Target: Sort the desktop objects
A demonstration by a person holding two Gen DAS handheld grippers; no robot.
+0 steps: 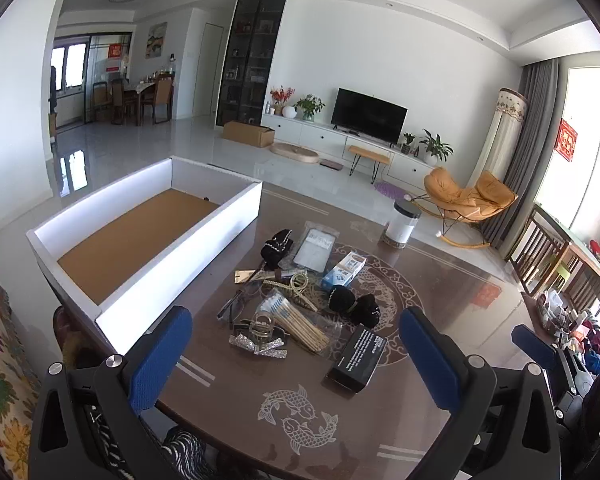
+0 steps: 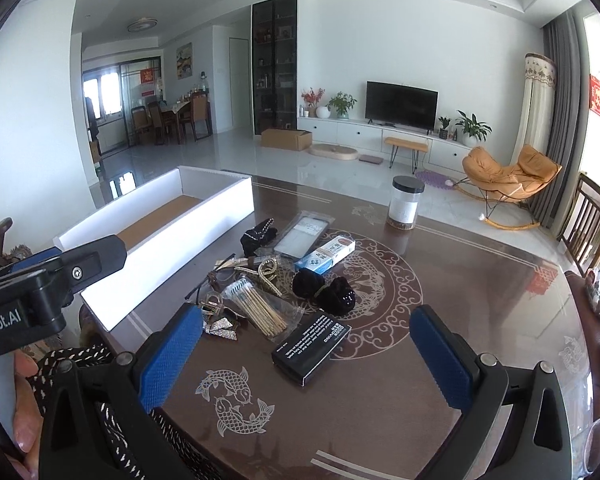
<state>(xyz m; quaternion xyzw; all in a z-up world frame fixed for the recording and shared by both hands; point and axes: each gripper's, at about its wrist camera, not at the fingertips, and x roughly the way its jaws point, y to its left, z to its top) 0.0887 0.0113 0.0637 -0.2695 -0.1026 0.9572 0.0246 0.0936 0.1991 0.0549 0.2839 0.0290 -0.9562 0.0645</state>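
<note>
Both your tongs hover spread and empty over the brown table [image 1: 452, 280].
A lidded jar [image 1: 401, 224] stands far off, apart; the white box [image 1: 180, 248] lies left; your left gripper [image 1: 296, 356] and right gripper [image 2: 306, 354] face the clutter: black box [image 2: 310, 347], cotton swabs [image 1: 300, 320], toothpaste carton [image 2: 326, 255], black scrunchies [image 1: 354, 304].

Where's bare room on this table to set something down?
Free: tabletop right of the black box, out to the jar; near edge around the fish inlay; inside the white tray. Crowded: the pile beside the tray.
</note>
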